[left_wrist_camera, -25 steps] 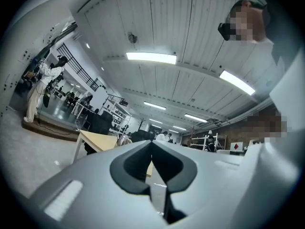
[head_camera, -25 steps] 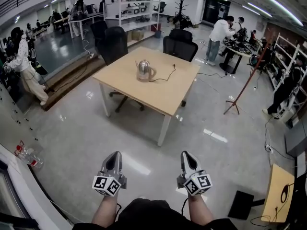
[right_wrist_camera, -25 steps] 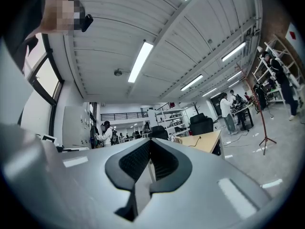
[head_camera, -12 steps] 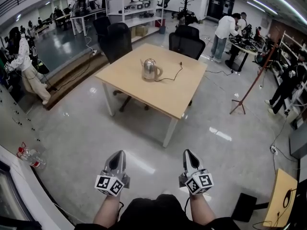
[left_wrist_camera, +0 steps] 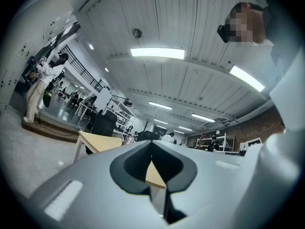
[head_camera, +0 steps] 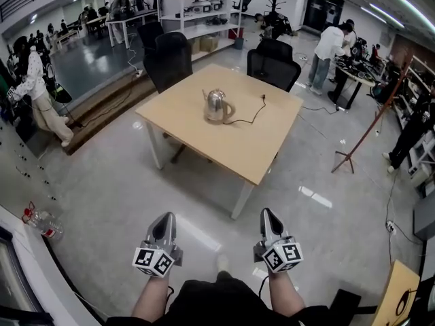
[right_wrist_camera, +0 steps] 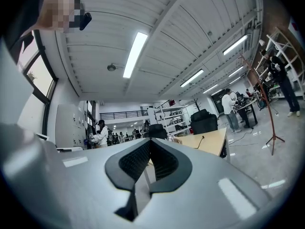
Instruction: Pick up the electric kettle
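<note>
The electric kettle (head_camera: 216,105) stands on the table (head_camera: 204,141) (both grippers well short, closed).

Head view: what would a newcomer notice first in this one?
A shiny steel kettle stands alone near the middle of a pale wooden table, with its black cord trailing off to the right. In the foreground the left gripper and right gripper are side by side over bare floor, both shut and empty, well short of the table. Two black chairs stand at the table's far side.
</note>
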Motion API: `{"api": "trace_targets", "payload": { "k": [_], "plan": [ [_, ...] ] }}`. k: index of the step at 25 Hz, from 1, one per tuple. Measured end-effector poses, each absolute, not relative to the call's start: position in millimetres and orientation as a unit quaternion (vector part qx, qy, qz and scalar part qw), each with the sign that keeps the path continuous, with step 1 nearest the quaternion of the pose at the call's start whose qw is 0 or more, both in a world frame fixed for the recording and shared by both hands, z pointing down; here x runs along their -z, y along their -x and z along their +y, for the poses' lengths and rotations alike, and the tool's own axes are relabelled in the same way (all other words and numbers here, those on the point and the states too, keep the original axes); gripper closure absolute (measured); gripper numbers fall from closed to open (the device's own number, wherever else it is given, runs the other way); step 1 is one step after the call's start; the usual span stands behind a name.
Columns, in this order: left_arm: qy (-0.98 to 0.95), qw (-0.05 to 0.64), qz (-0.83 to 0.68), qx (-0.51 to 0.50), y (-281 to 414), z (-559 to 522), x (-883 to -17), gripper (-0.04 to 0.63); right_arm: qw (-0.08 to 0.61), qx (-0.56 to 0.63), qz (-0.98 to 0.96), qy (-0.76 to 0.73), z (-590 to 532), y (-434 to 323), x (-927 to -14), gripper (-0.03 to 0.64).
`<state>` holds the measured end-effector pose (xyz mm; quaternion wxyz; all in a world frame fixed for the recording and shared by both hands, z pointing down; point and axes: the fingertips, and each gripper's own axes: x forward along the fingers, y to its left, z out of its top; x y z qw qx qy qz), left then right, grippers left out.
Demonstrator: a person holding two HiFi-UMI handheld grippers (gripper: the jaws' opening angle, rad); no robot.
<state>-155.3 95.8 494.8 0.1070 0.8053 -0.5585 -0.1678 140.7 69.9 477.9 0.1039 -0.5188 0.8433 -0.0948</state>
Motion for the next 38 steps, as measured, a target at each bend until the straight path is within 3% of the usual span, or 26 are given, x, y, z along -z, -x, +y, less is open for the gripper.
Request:
{"api": "trace_targets", "payload": {
  "k": [16,38],
  "plan": [
    [-0.796,0.091,-0.575,0.163,130.9,-10.5,-488.4,0.597,0.119,0.094,0.851,0.503,-50.7,-171.0,-473.9,0.615],
    [-0.771,0.076,-0.609,0.169,135.9,-77.5,-485.5,0.597,0.109,0.093,0.852,0.504,-121.4,-178.7,-479.4,0.615]
  ]
}}
